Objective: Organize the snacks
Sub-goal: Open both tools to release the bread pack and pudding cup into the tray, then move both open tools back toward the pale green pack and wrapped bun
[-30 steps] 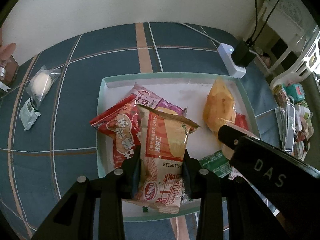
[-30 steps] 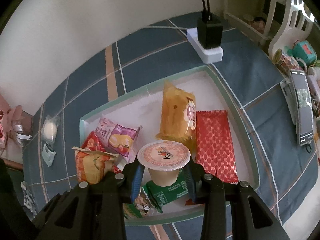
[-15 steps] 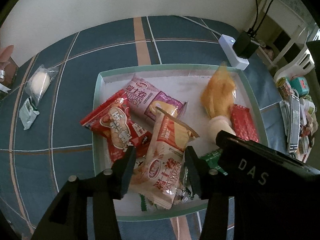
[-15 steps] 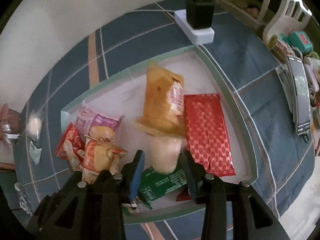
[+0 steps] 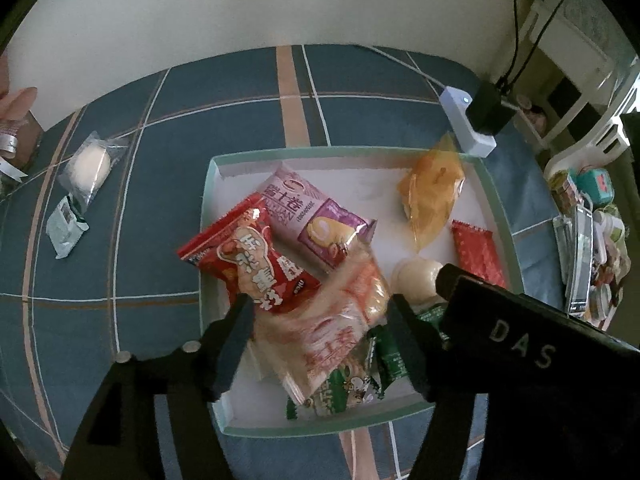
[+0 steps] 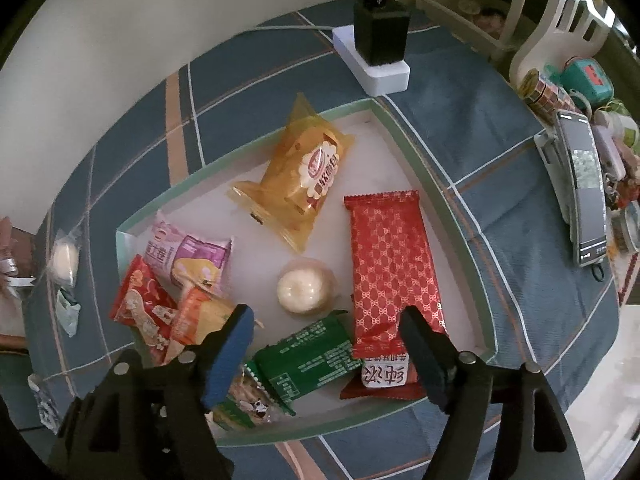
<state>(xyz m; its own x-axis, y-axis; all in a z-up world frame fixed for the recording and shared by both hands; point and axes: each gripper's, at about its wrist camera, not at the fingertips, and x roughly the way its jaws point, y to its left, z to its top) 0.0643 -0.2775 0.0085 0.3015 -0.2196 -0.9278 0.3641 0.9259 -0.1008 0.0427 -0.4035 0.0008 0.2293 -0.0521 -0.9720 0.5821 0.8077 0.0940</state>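
Observation:
A shallow white tray with a green rim (image 5: 208, 240) (image 6: 424, 160) holds several snack packs. My left gripper (image 5: 320, 304) is open above its near left part; an orange-and-white pack (image 5: 340, 320), blurred, lies between its fingers on the pile. Beside it lie a red pack (image 5: 256, 264) and a pink pack (image 5: 312, 216). My right gripper (image 6: 326, 316) is open and empty above the near edge. A pale jelly cup (image 6: 306, 286) lies upside down in the tray just beyond it. A yellow pack (image 6: 304, 176), a red patterned pack (image 6: 392, 248) and a green pack (image 6: 316, 356) lie around it.
Left of the tray on the blue checked cloth lie a clear-wrapped white bun (image 5: 90, 166) and a small pale green sachet (image 5: 64, 226). A white power strip with a black plug (image 6: 376, 52) sits behind the tray. A phone (image 6: 584, 188) and clutter lie at the right.
Both grippers have opened and pulled back. The orange-and-white pack dropped from the left gripper onto the pile. The jelly cup left the right gripper and lies upside down in the tray.

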